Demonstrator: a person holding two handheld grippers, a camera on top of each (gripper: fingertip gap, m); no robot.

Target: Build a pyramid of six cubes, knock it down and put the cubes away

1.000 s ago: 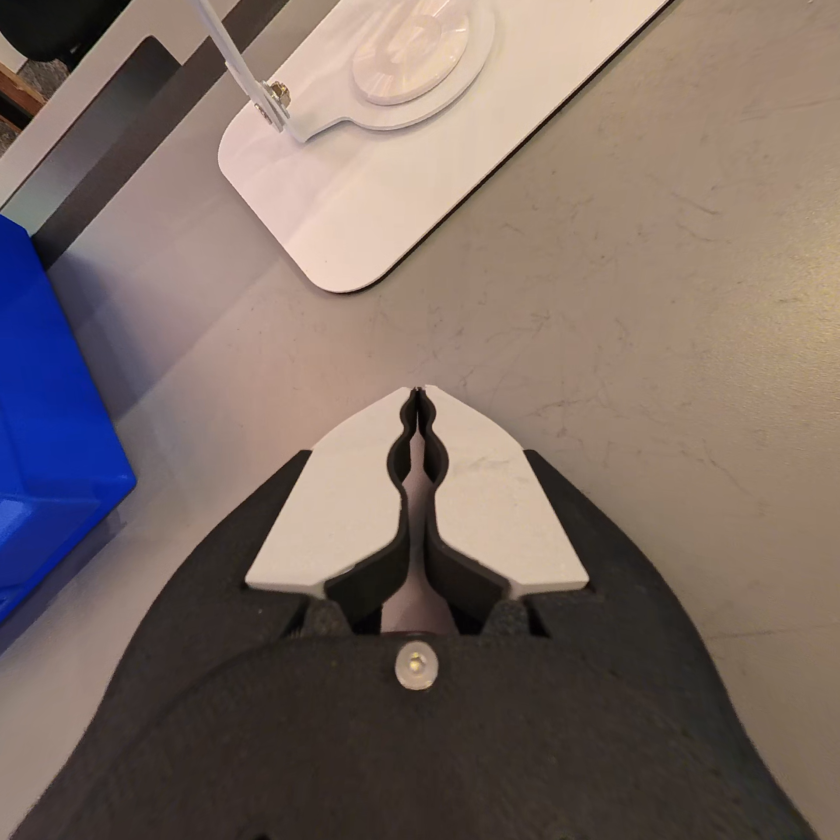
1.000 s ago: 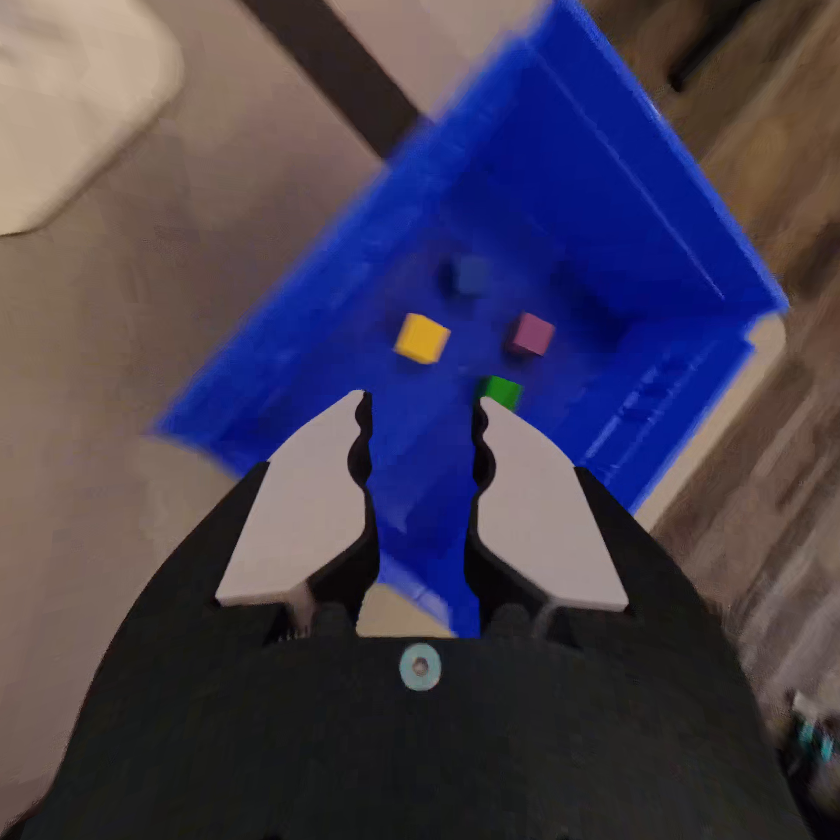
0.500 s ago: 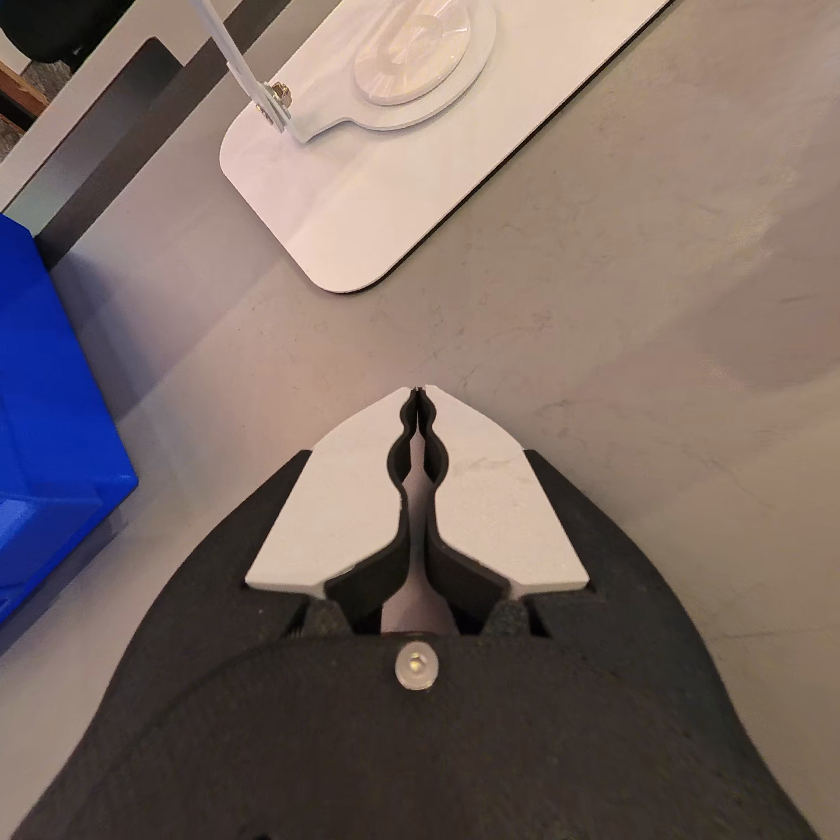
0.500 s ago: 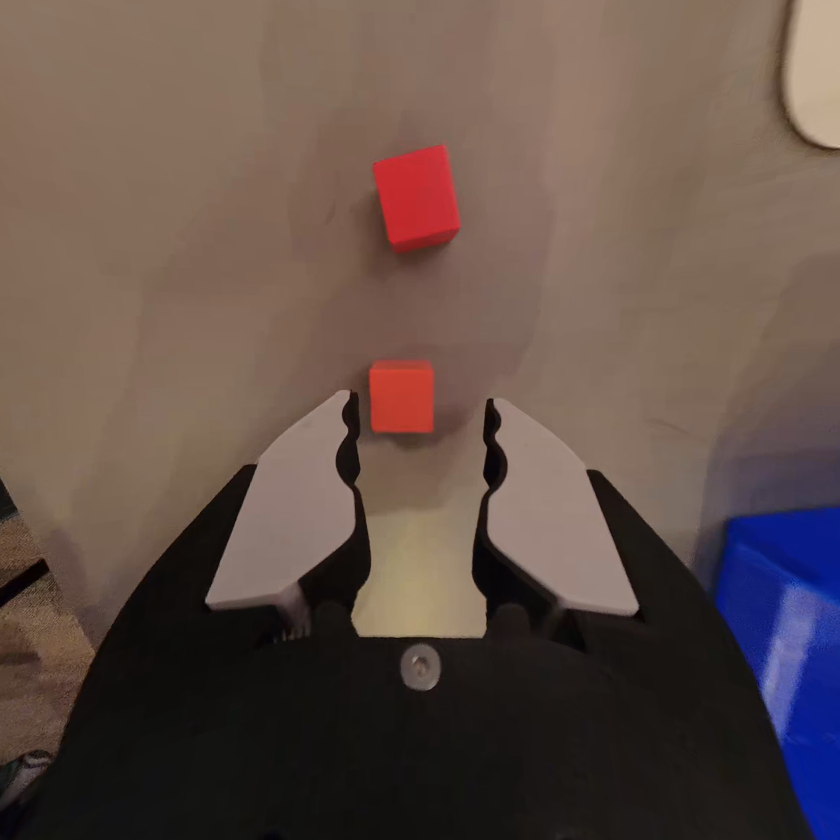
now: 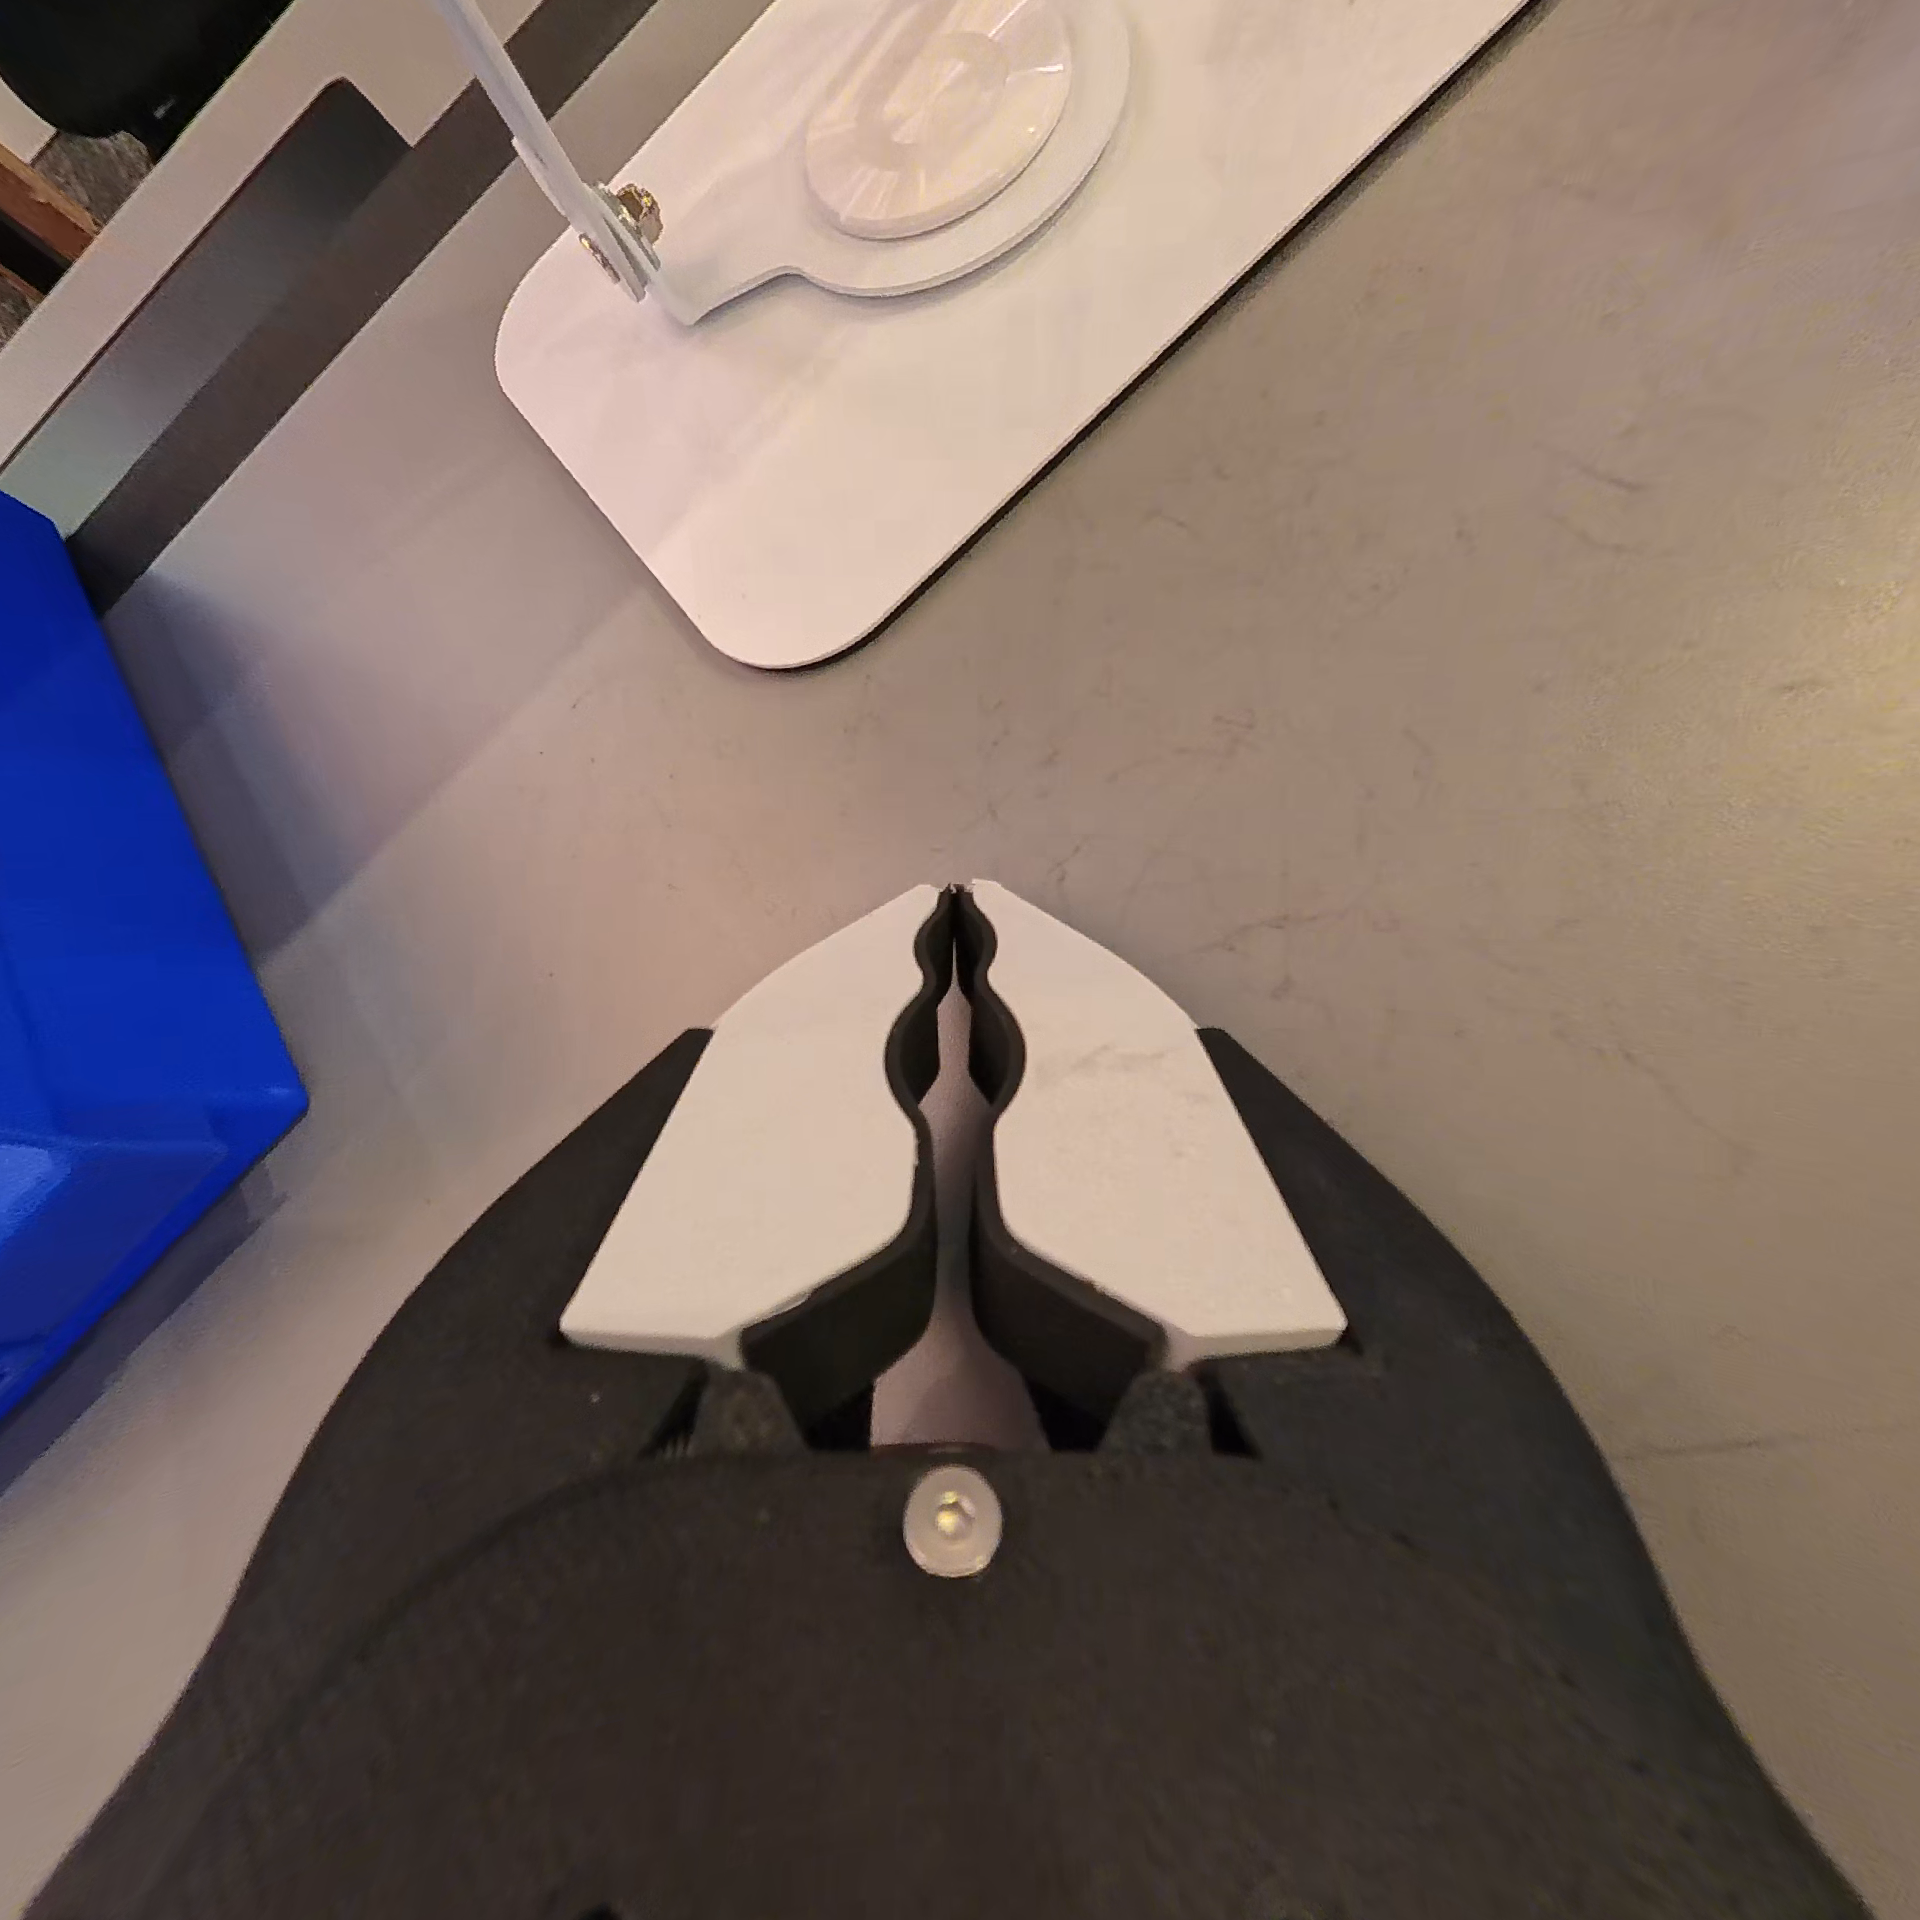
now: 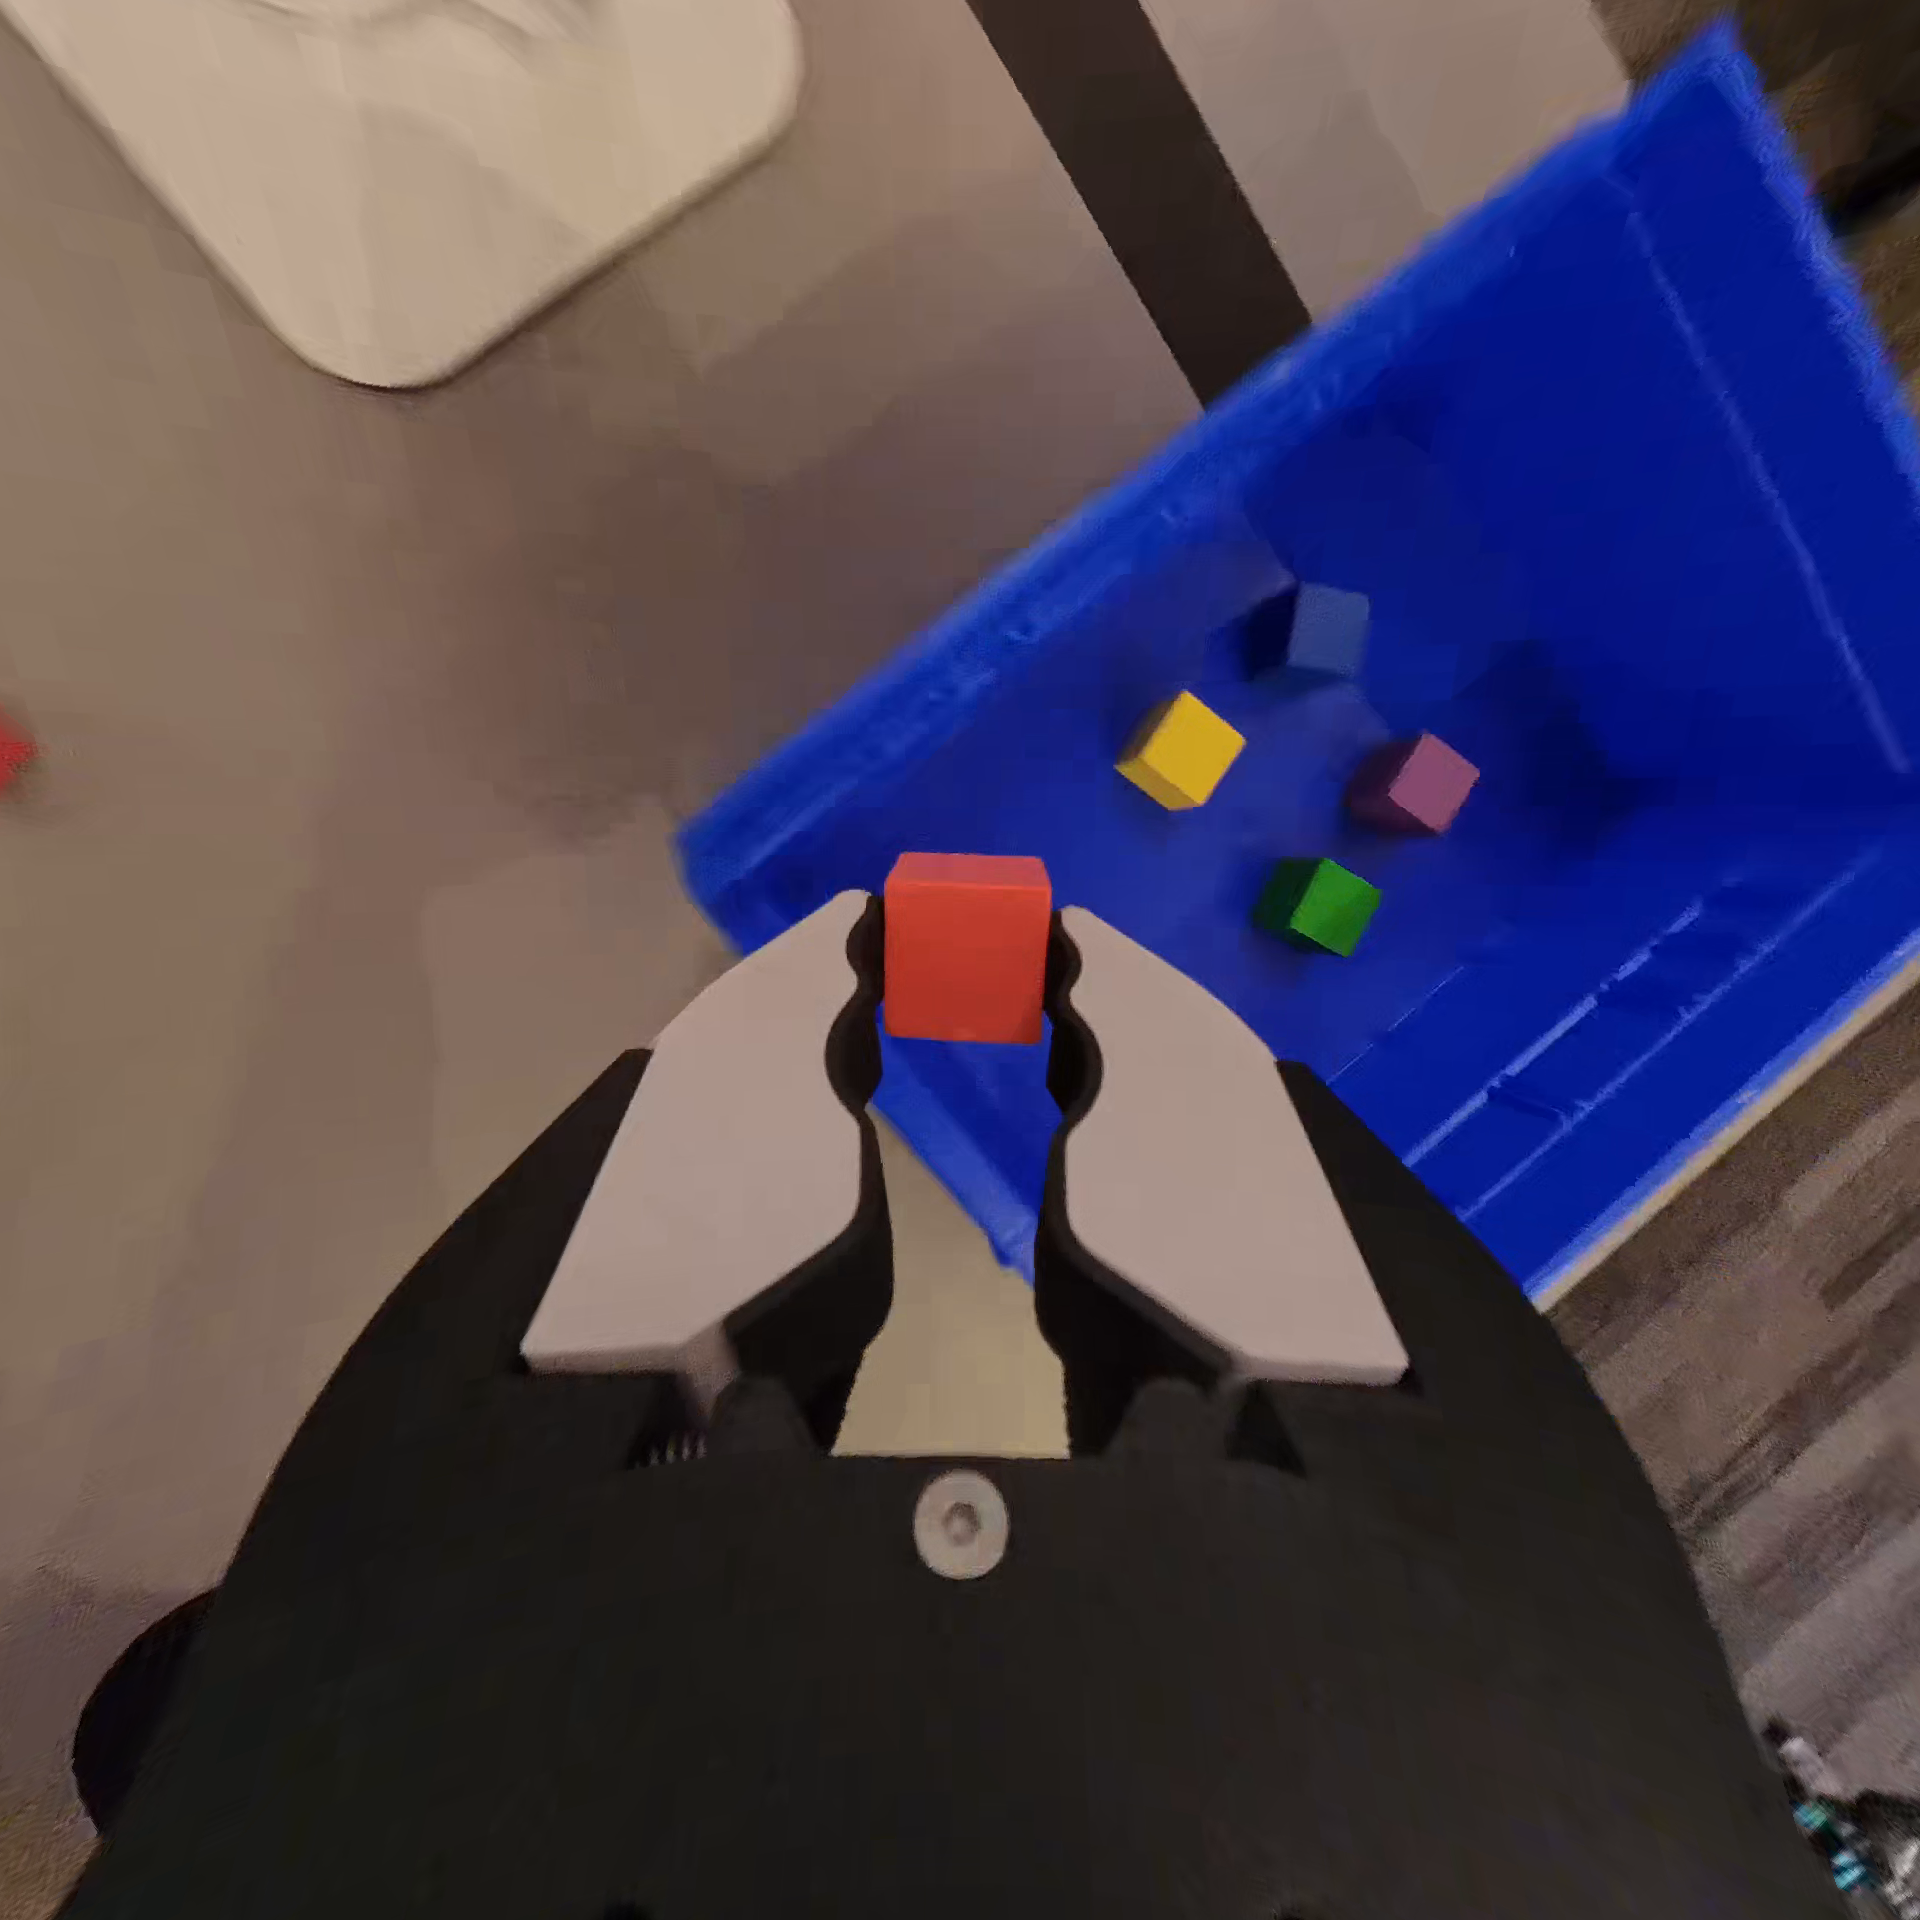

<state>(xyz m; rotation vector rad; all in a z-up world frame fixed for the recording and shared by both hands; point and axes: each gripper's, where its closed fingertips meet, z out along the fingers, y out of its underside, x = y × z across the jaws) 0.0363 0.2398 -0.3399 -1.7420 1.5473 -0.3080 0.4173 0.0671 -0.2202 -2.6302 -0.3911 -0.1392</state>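
Red cube [image 6: 8,750] blurred, cut off at frame edge

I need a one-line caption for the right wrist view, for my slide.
Right gripper carries an orange-red cube toward a blue bin already holding four cubes.

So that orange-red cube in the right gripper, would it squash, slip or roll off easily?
The orange-red cube probably stays rigid: its edges look crisp between the pressing pads. Its flat sides suit gripping, though the smooth surface might slip. Released, it likely wouldn't roll.

White flat stand base [image 5: 831,416] with round disc [image 5: 935,135] on grey table [image 5: 1455,727]; patterned carpet floor [image 6: 1714,1351] beyond.
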